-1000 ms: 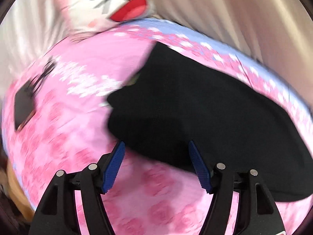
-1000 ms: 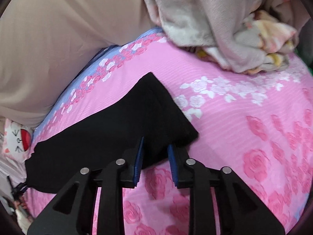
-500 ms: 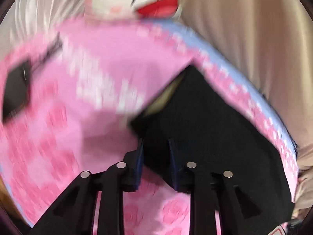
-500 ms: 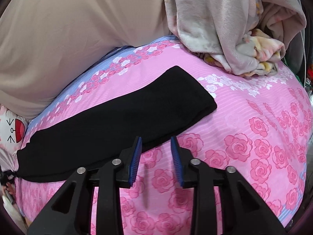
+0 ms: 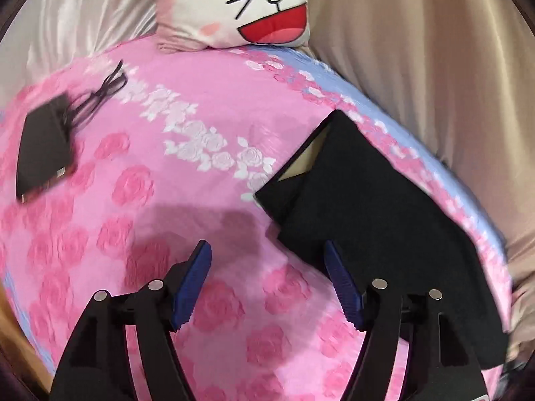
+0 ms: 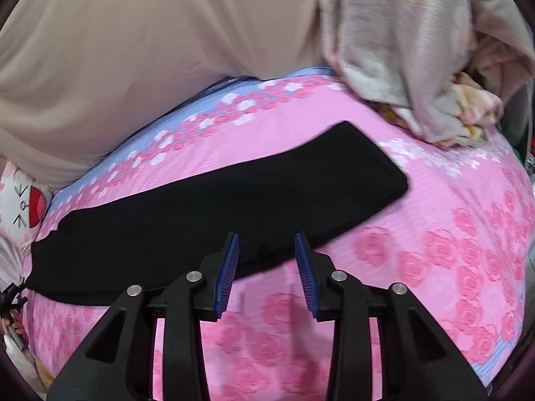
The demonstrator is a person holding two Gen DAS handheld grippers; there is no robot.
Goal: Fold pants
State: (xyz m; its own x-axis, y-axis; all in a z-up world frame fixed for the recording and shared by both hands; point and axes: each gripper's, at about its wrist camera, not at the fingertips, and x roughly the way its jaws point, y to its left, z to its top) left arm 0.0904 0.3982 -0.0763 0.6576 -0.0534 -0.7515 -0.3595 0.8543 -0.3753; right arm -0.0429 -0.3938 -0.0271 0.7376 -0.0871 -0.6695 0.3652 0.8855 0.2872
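Observation:
Black pants (image 5: 367,220) lie folded lengthwise in a long strip on the pink rose bedsheet (image 5: 160,200). Their waist end, with a beige lining showing, points up and left in the left wrist view. My left gripper (image 5: 265,254) hovers just left of that end. Its jaws are opening wide with only sheet between them, and the right finger overlaps the pants' edge. In the right wrist view the pants (image 6: 234,200) stretch from lower left to the leg end at upper right. My right gripper (image 6: 265,239) sits at their near edge, jaws opening, pads not pressing the cloth.
A white cat-face pillow (image 5: 254,10) lies at the head of the bed. A black flat device with cables (image 5: 43,153) rests on the sheet at left. A grey blanket heap (image 6: 418,50) sits beyond the leg end. Beige fabric (image 6: 150,50) runs along the far side.
The left gripper closed near the waist corner, then opened wide and drew off to the left. The right gripper pulled back from the leg end and spread its jaws slightly; the leg end now lies flat.

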